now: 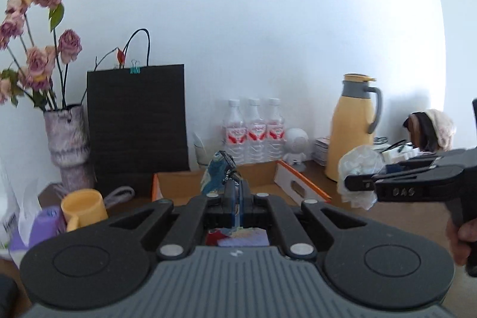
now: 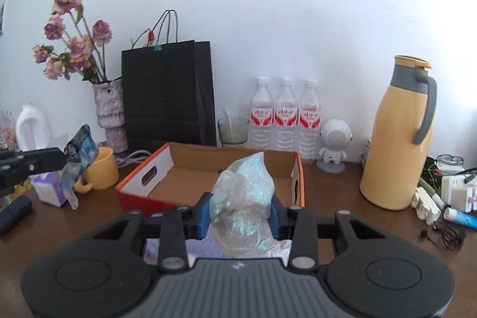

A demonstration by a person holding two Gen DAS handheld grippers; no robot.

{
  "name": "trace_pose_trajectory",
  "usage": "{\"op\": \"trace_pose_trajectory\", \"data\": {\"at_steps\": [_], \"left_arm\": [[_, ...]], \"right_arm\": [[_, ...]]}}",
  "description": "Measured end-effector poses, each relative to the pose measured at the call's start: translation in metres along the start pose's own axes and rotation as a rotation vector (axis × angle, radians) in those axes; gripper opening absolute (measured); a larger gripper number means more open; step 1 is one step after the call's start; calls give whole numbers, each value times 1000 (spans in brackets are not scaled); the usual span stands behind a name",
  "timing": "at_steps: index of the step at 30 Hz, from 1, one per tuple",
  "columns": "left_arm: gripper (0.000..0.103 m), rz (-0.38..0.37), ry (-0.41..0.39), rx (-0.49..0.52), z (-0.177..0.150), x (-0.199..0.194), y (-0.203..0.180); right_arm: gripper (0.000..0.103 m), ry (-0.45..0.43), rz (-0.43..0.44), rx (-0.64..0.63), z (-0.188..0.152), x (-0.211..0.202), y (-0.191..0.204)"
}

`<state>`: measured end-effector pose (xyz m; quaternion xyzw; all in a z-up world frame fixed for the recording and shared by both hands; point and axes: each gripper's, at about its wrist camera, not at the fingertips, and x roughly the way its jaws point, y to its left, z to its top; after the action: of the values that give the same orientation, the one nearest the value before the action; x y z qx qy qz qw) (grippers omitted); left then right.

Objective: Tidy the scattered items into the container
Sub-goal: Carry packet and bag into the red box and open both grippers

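Left gripper [image 1: 235, 192]: jaws clenched on a crumpled blue wrapper [image 1: 219, 172], which sticks up from between the fingertips. In the right wrist view we see the same wrapper hanging from the tips at the left edge, above the table and in front of the yellow mug [image 2: 103, 169].

Right gripper [image 2: 238, 210]: blue pads [image 2: 204, 212] pressed on either side of a crumpled clear plastic bag [image 2: 241, 195]; the jaws are grasping it. In the left wrist view this gripper enters from the right with the bag bunched at its tips; a hand [image 1: 462, 240] holds its handle at the right edge.

Container: an open cardboard box [image 2: 143, 178] with orange rim and white sides sits on the brown table [image 2: 342, 198], just beyond both grippers. The part of its floor we can see is bare. Both held items are outside it, on its near side.

Under the grippers, partly hidden, we see bits of coloured paper or cloth; we cannot tell what they are.

Far side, left to right: vase of dried roses [image 2: 108, 109], black paper bag [image 2: 167, 94], glass [image 2: 232, 130], three water bottles [image 2: 286, 115], small white astronaut figure [image 2: 334, 145], yellow thermos jug [image 2: 399, 139]. A purple tissue pack [image 2: 49, 187] lies left of the mug. Small white clutter sits at the far right.
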<state>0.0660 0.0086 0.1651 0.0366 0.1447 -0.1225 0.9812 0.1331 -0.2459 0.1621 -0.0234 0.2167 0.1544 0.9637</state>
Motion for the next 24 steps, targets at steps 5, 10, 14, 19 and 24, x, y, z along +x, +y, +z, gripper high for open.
{"op": "trace_pose_trajectory", "data": {"at_steps": [5,10,14,19,24], "left_arm": [[3,59,96,126,40,118,28],[3,70,270,130,52,219,61],[3,42,446,40,43,287,90],[3,66,642,-117,14,351,119],[3,91,767,-104,-12,390,113]], "right_arm": [[39,66,31,41,70,93,-31],[39,224,13,8,108,188,-49],[39,445,27,50,105,268,-63],[39,613,-20,85,83,334,-73],[39,758,-57,124,67,379,-73]]}}
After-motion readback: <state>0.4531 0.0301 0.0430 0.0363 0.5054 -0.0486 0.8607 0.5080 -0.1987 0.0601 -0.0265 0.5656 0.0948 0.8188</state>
